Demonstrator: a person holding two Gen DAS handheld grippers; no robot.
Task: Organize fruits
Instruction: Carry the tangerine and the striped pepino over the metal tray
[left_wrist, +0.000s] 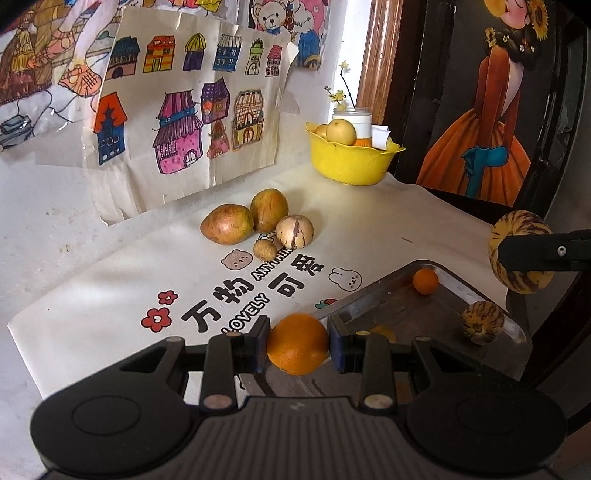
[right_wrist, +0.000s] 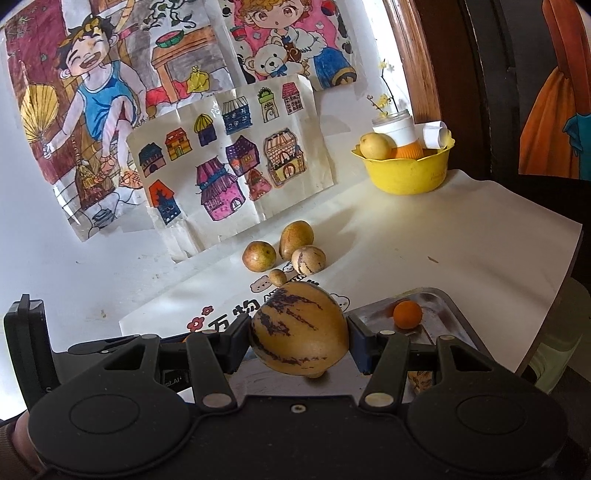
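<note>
**Both grippers hold fruit above the metal tray**

In the left wrist view, the left gripper (left_wrist: 297, 345) has its jaws pinching a round orange fruit (left_wrist: 297, 344) at the sides, and the fruit sits between the two blue pads just over the near corner of the rectangular steel tray (left_wrist: 402, 314). On the tray, at about 2 o'clock from this orange, lie a small round orange fruit (left_wrist: 425, 281) near the far edge and a small yellow melon with dark stripes (left_wrist: 482, 322) near the right edge.

The right gripper (right_wrist: 300, 334) has its jaws pinching a larger tan melon with purple streaks (right_wrist: 300, 330), which is held above the tray; in the left wrist view the same melon shows at 3 o'clock, at the end of a black finger.

Farther on the counter, which is covered by a cream cloth with printed characters and flowers (left_wrist: 147, 295), a group of four brownish fruits (left_wrist: 258, 227) lies close together at about 12 o'clock, well apart from the tray. One of them is pale with a dark stripe, and one is much smaller than the others.

At the far end, around 1 o'clock, stands a yellow plastic bowl with a wavy rim (left_wrist: 349, 162); it holds pale yellow pears (left_wrist: 341, 132) and a white cup. Behind all this, coloured drawings of houses (left_wrist: 192, 110) hang on the white wall.
</note>
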